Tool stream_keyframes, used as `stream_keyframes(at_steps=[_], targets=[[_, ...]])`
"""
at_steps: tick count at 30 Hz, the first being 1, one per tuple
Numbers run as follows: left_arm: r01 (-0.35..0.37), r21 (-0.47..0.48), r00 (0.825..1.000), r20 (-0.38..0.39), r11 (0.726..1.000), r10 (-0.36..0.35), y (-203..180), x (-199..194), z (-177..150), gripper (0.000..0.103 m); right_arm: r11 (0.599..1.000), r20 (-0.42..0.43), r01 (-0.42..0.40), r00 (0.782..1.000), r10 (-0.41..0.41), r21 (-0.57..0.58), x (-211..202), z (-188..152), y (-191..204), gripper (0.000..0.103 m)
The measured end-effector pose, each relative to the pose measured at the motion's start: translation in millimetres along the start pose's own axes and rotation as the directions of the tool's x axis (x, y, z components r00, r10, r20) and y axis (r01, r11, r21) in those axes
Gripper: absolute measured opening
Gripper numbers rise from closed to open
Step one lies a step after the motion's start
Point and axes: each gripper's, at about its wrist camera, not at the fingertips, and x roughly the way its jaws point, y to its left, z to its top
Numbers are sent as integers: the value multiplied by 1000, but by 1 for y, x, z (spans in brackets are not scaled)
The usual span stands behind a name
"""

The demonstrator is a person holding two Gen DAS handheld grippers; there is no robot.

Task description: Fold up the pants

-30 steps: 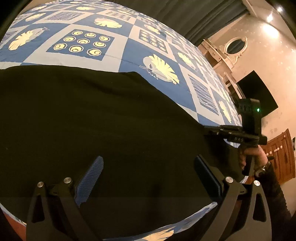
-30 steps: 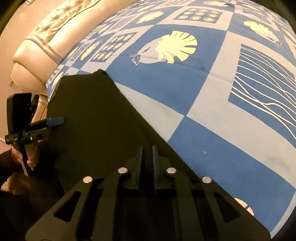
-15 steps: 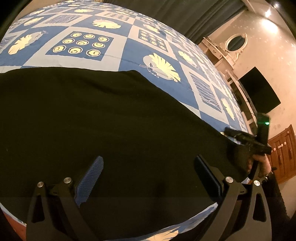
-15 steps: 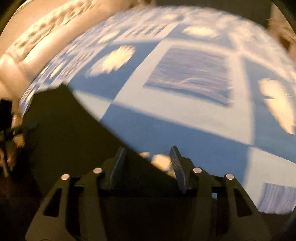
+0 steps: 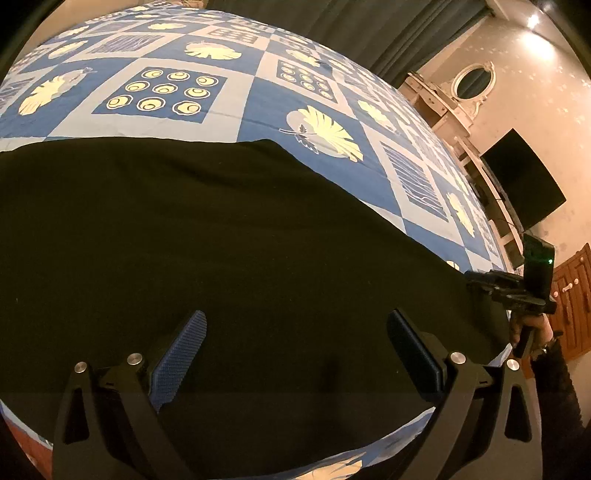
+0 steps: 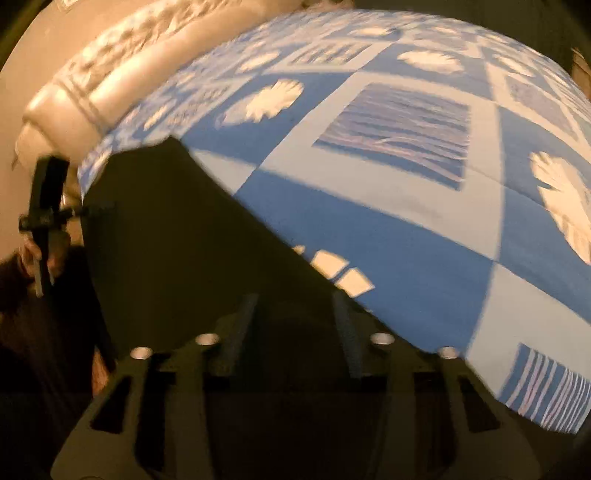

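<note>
Black pants [image 5: 229, 243] lie flat on a bed with a blue and white patterned cover [image 5: 229, 107]. My left gripper [image 5: 295, 325] is open and empty, just above the near part of the pants. My right gripper [image 6: 295, 306] is open over the pants' right end [image 6: 177, 240]; the view is blurred. The right gripper also shows in the left wrist view [image 5: 517, 291] at the pants' right end. The left gripper shows in the right wrist view [image 6: 48, 218] at the far left.
A padded cream headboard [image 6: 92, 88] stands at the left end of the bed. A dark curtain [image 5: 369, 26], a cream shelf with an oval mirror [image 5: 472, 79], a black screen [image 5: 524, 188] and a wooden cabinet [image 5: 572, 295] lie beyond the bed.
My right gripper has opened and let go of the pants, then swung towards the bed's right side. The pants' right end now lies flat. The left gripper has stayed put.
</note>
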Motion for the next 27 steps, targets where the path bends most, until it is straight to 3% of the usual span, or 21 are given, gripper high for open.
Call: stream_keyframes(at_steps=[2, 5, 10, 11, 12, 13, 14, 16, 18, 19, 21, 22, 23, 24, 25, 27], targets=[[-3, 7, 1000, -2, 1000, 3, 0, 1, 0, 97, 999, -31, 41, 999, -42, -22, 7, 1, 4, 20], [-2, 5, 1000, -2, 1000, 2, 0, 1, 0, 97, 996, 9, 90, 996, -90, -11, 2, 5, 2, 9], [2, 2, 1000, 0, 1000, -2, 1, 1, 0, 97, 989, 52, 132, 989, -135, 59, 4, 0, -4, 9], [-2, 13, 1000, -2, 1000, 2, 0, 1, 0, 97, 987, 72, 117, 990, -125, 106, -4, -2, -9, 23], [-4, 19, 1000, -2, 1000, 4, -1, 2, 0, 97, 981, 98, 112, 987, -128, 158, -14, -6, -16, 46], [-5, 21, 1000, -2, 1000, 5, -1, 1, 0, 97, 975, 127, 109, 983, -135, 193, -25, -12, -22, 55], [-2, 17, 1000, -2, 1000, 2, -1, 1, 1, 97, 966, 169, 101, 975, -143, 237, -40, -22, -28, 63], [4, 4, 1000, 1, 1000, -4, 1, 0, 1, 97, 931, 231, 79, 958, -170, 356, -74, -52, -48, 64], [10, -9, 1000, 5, 1000, -9, 2, -1, 2, 97, 875, 277, 60, 936, -216, 481, -105, -90, -70, 66], [11, -13, 1000, 7, 1000, -11, 2, -1, 2, 97, 825, 289, 61, 920, -265, 562, -123, -117, -85, 66], [10, -13, 1000, 10, 1000, -9, 1, -2, 2, 97, 711, 293, 48, 890, -350, 702, -148, -166, -112, 66], [9, -13, 1000, 12, 1000, -9, 0, -2, 2, 97, 628, 289, 21, 876, -387, 778, -159, -199, -127, 66], [10, -13, 1000, 13, 1000, -10, 0, -2, 2, 97, 559, 279, 0, 867, -413, 829, -165, -225, -136, 66], [9, -15, 1000, 13, 1000, -9, -1, -3, 2, 97, 515, 274, -19, 863, -424, 857, -168, -245, -141, 66], [8, -15, 1000, 13, 1000, -8, -1, -3, 2, 97, 478, 277, -46, 861, -426, 877, -169, -264, -145, 66], [6, -23, 1000, 15, 1000, -6, -1, -3, 1, 97, 452, 336, -152, 869, -362, 879, -161, -291, -147, 66]])
